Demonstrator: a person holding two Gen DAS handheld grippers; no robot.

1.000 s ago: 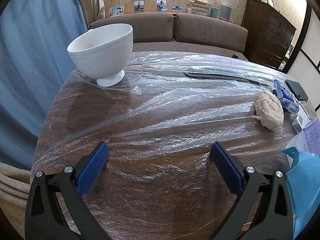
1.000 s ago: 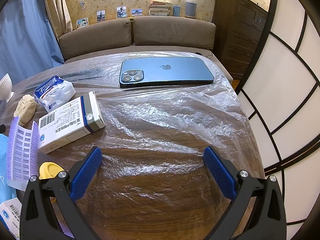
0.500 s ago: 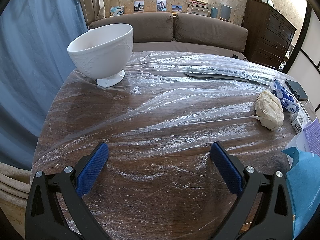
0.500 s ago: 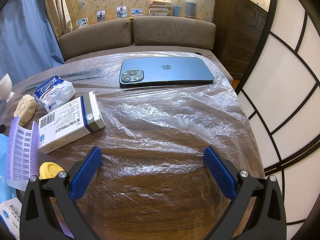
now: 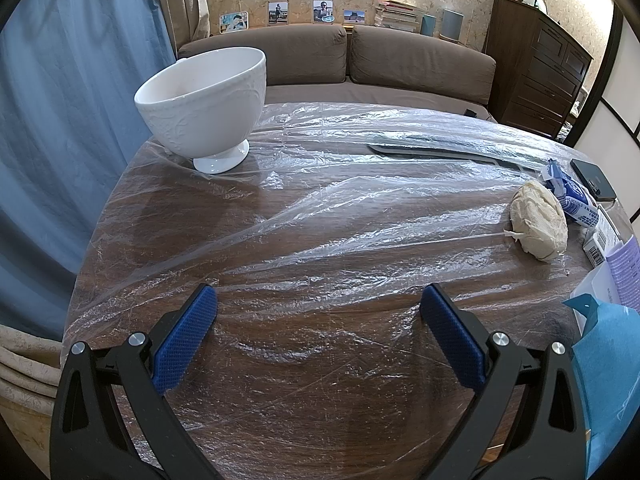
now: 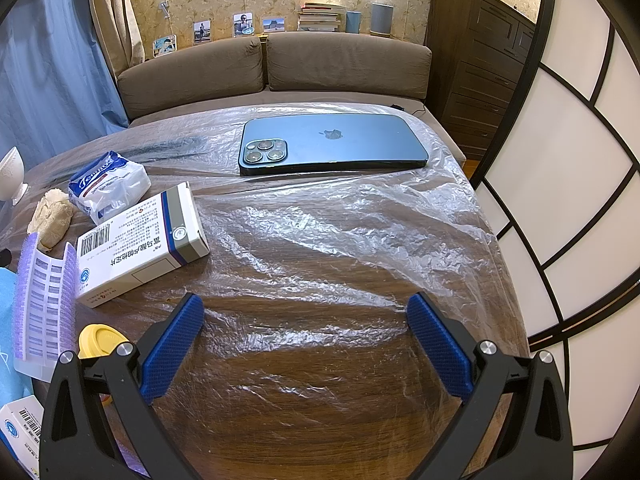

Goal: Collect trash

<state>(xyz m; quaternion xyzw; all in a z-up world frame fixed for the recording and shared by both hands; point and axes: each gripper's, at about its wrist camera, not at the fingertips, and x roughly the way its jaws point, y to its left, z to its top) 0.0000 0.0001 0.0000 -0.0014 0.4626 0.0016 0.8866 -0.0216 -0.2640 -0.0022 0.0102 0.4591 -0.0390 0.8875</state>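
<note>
Plastic-covered table: crumpled wad far right of spread left tongs.

A crumpled beige paper wad lies on the plastic-covered desk, touching a blue-and-white tissue pack. Near them a white medicine box lies flat, barcode facing up.

The left claw hangs low with its two blue-padded fingers spread wide and nothing between them. The right claw sits the same way, fingers wide apart and empty.
</note>
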